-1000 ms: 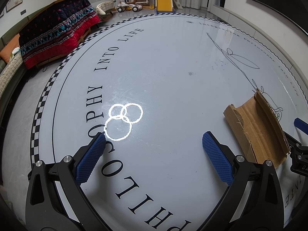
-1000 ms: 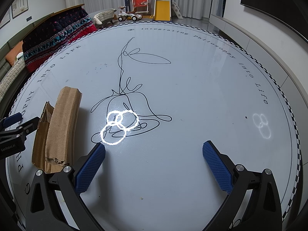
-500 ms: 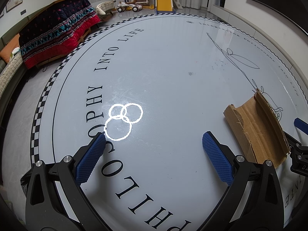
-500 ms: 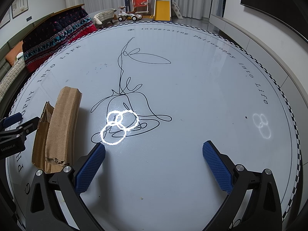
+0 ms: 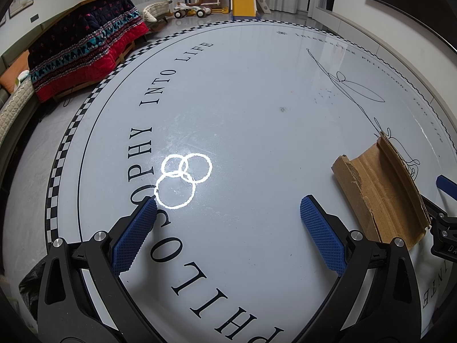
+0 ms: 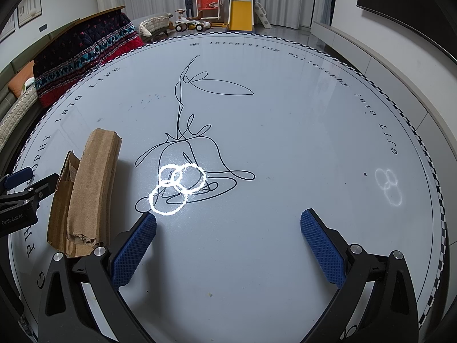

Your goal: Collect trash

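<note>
A torn, curved piece of brown cardboard [image 5: 380, 188] lies on the round white mat [image 5: 257, 100], to the right of my left gripper [image 5: 227, 208]. That gripper stands open over bare mat, nothing between its blue pads. In the right wrist view the same cardboard [image 6: 85, 188] lies to the left of my right gripper [image 6: 228, 220], which is also open and holds nothing. Each gripper shows at the edge of the other's view, on the far side of the cardboard.
The mat [image 6: 285, 120] bears black lettering, a line drawing and a checkered rim. A sofa with a dark and red blanket [image 5: 82, 48] stands at the left. Toy cars, a swing and a yellow slide [image 6: 241, 14] stand at the far end. A dark bag [image 5: 31, 285] shows at lower left.
</note>
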